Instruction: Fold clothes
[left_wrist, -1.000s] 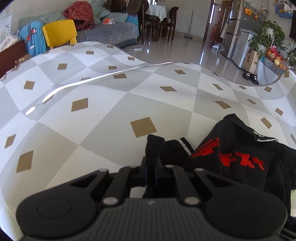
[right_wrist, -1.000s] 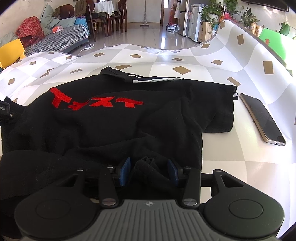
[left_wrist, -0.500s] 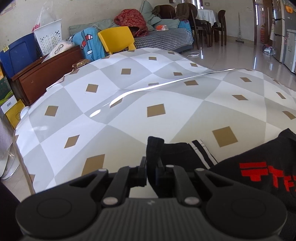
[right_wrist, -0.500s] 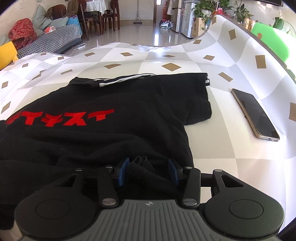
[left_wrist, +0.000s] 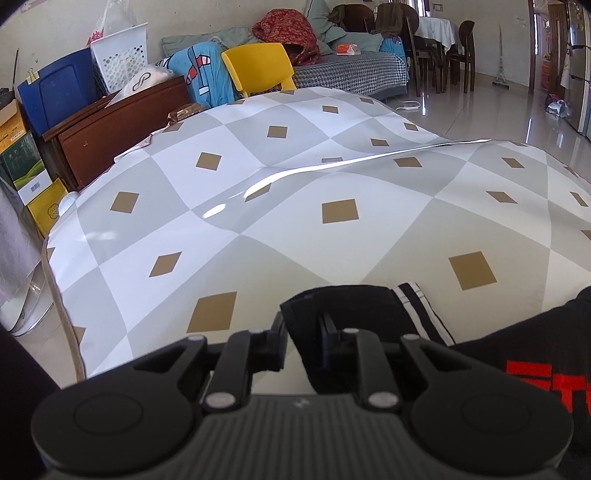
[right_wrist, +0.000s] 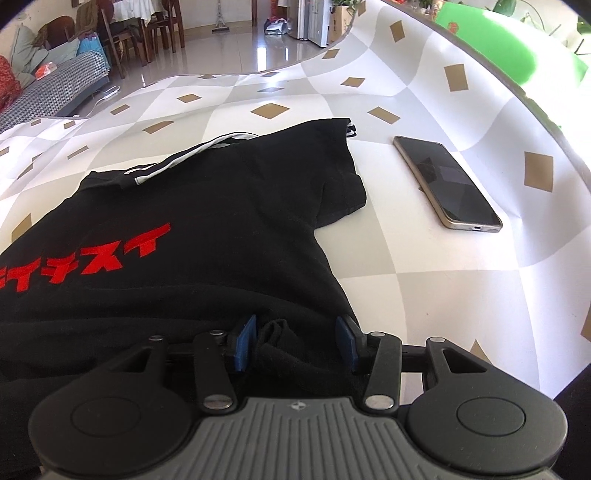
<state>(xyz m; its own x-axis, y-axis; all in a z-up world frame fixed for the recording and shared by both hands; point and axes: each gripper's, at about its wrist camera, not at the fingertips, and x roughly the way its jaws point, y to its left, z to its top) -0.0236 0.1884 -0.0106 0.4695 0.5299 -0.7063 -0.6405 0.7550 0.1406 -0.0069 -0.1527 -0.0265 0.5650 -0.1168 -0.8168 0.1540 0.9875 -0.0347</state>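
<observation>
On a worktop (left_wrist: 258, 206) covered in a grey-and-white checked cloth with tan diamonds, a black T-shirt (right_wrist: 207, 229) with red lettering lies spread, its chest print facing up. The left claw (left_wrist: 301, 341) is clamped on a black sleeve (left_wrist: 343, 310) at the shirt's left end, its jaws pressed together over the fabric beside the sleeve's white-striped cuff. The right claw (right_wrist: 293, 341) sits at the shirt's near hem with its blue-padded fingers (right_wrist: 245, 341) standing apart; a bunched fold of black cloth rises between them, and whether the pads press on it cannot be told. The shirt's other sleeve reaches toward the far right, ending just short of a smartphone (right_wrist: 447, 184) that lies face up on the cloth, apart from the garment. In the left wrist view, a wide stretch of bare cloth runs ahead of the held sleeve to the worktop's far and left edges, crossed by one raised, shiny crease. In the right wrist view, bare cloth shows beyond the collar and to the right of the phone, where the cover curls up at the edge. A yellow chair (left_wrist: 258, 68) stands beyond the far edge.
</observation>
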